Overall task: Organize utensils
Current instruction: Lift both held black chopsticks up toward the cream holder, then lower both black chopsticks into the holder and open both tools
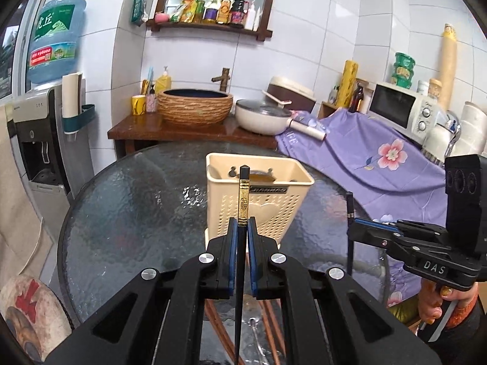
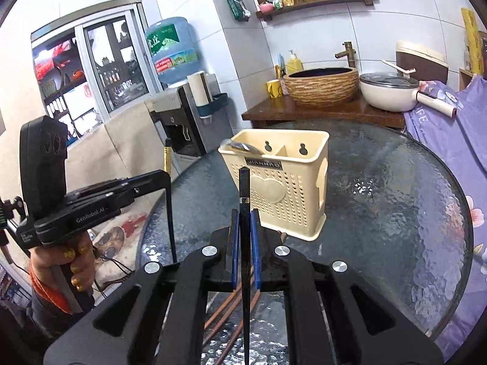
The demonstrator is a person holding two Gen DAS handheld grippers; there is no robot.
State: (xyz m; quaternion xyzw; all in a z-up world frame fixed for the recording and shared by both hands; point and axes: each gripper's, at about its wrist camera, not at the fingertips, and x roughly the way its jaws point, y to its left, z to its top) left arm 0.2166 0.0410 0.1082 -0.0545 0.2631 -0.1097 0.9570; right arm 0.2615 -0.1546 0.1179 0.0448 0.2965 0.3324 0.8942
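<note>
Chopstick (image 1: pixel 243 197), black with gold band, stands upright.

Two black chopsticks (image 1: pixel 243 188) (image 2: pixel 244 188) upright before cream perforated holder (image 1: pixel 258 203); brown chopsticks (image 2: pixel 231 313) lie on glass

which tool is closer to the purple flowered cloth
Right. The right tool, gripping a black chopstick, is near the table edge by the purple cloth; the left tool, gripping a gold-banded chopstick, is farther away, facing the cream holder.
</note>
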